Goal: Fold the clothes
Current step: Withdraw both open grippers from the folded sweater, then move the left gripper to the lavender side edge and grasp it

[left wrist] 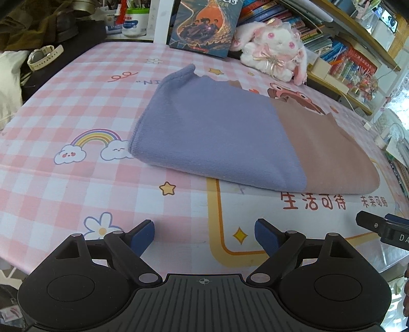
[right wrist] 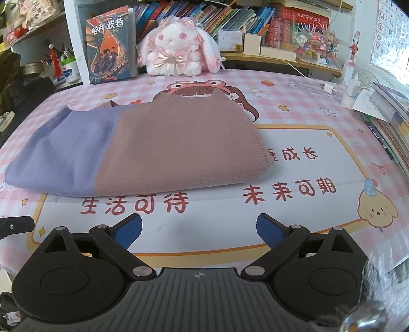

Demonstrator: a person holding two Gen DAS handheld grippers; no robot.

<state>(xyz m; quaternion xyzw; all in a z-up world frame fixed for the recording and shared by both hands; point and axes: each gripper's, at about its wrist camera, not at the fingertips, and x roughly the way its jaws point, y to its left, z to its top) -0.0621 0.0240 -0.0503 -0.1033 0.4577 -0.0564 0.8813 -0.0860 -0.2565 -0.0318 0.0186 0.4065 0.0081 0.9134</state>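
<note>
A folded garment (left wrist: 230, 132) lies flat on the patterned mat (left wrist: 76, 184), its left part lavender and its right part dusty pink. In the right wrist view the same garment (right wrist: 143, 150) fills the middle, pink half (right wrist: 179, 145) nearest the centre. My left gripper (left wrist: 204, 233) hovers open over the mat in front of the garment's near edge, nothing between its blue pads (left wrist: 145, 233). My right gripper (right wrist: 199, 231) is open too, just short of the garment's near edge, empty. The tip of the right gripper (left wrist: 378, 227) shows at the left wrist view's right edge.
A white and pink plush rabbit (right wrist: 176, 46) and an upright book (right wrist: 110, 48) stand at the mat's far edge, before shelves of books (right wrist: 230, 15). A watch (left wrist: 43, 56) lies off the far left. Papers and boxes (right wrist: 383, 102) crowd the right side.
</note>
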